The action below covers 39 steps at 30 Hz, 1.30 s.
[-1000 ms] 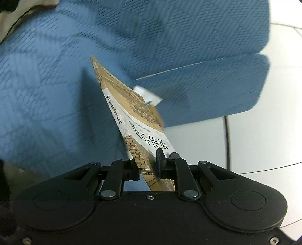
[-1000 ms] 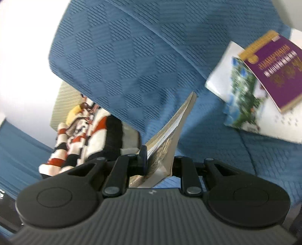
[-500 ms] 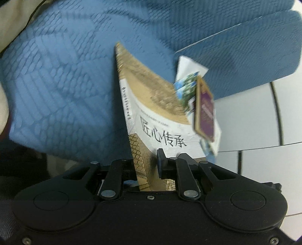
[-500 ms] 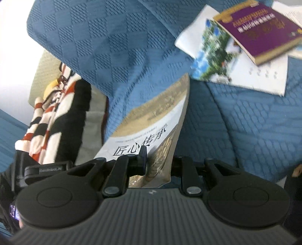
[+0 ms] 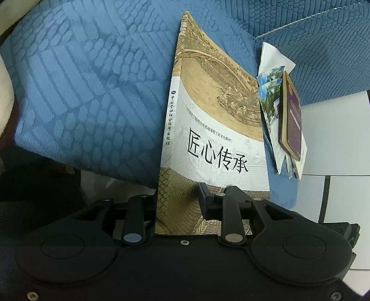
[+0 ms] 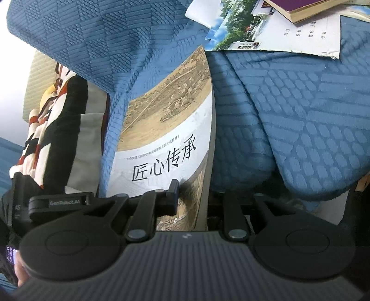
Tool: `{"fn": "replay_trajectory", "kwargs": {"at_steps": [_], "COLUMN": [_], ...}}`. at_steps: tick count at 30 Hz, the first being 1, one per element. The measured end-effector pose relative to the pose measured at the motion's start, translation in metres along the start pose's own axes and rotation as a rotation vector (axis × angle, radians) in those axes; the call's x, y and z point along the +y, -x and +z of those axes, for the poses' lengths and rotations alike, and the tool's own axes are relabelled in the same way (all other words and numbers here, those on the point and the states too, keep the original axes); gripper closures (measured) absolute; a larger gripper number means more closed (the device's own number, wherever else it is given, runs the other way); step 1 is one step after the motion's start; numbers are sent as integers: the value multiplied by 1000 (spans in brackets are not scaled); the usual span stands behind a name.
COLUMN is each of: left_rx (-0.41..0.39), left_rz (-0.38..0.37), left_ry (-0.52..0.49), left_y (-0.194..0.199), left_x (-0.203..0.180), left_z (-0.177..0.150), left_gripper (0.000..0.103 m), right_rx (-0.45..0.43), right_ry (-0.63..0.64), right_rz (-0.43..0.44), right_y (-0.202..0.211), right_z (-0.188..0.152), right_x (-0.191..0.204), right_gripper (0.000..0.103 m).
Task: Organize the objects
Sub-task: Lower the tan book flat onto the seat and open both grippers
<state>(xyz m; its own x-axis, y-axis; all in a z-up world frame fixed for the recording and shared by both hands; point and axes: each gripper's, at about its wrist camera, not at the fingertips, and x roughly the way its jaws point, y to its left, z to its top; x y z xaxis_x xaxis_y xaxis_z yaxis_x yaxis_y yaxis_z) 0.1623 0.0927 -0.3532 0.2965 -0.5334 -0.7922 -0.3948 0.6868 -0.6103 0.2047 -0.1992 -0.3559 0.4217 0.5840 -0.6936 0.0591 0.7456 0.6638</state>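
Note:
A paperback book [image 5: 215, 139] with a tan painting and a white title band lies slanted over the blue sofa seat [image 5: 81, 92], and both grippers have its near edge. My left gripper [image 5: 178, 196] has the spine corner between its jaws. They are opening, and the pad on the cover no longer seems to press. In the right wrist view the same book [image 6: 166, 129] runs up from my right gripper [image 6: 196, 192]. Its jaws are easing open a little but still pinch the page-edge corner. The under fingers are hidden by the book.
A purple book [image 6: 300, 7] lies on a photo booklet [image 6: 242, 34] farther along the blue seat cushion [image 6: 300, 115]. A striped cloth [image 6: 46, 120] sits at the left by the backrest. In the left view, white floor tiles [image 5: 335, 139] show past the purple book [image 5: 292, 120].
Both grippers have come down with the book toward the seat and tipped forward. The cover now faces the cameras more. The left jaws stand wider apart than before.

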Motion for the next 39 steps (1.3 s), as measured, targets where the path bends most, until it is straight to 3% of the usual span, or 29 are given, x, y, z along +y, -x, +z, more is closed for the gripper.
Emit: {"fn": "replay_trajectory", "kwargs": {"at_steps": [4, 7, 8, 17, 22, 30, 39], "left_rx": [-25, -65, -81, -238, -322, -431, -483], "left_rz": [50, 113, 136, 230, 225, 193, 120], "left_ry": [-18, -57, -78, -258, -341, -456, -483], "left_y": [5, 12, 15, 60, 86, 117, 125], "left_x": [-2, -16, -21, -81, -125, -187, -225], "left_z": [-4, -7, -9, -32, -48, -87, -131], "left_gripper": [57, 37, 36, 33, 33, 30, 27], "right_rx": [23, 40, 40, -24, -119, -246, -334], "right_ry": [-29, 8, 35, 248, 357, 433, 458], "right_rz": [-8, -62, -85, -168, -170, -155, -120], "right_y": [5, 13, 16, 56, 100, 173, 233], "right_z": [2, 3, 3, 11, 22, 33, 19], "right_x": [1, 9, 12, 28, 47, 72, 74], "right_gripper": [70, 70, 70, 70, 70, 70, 70]}}
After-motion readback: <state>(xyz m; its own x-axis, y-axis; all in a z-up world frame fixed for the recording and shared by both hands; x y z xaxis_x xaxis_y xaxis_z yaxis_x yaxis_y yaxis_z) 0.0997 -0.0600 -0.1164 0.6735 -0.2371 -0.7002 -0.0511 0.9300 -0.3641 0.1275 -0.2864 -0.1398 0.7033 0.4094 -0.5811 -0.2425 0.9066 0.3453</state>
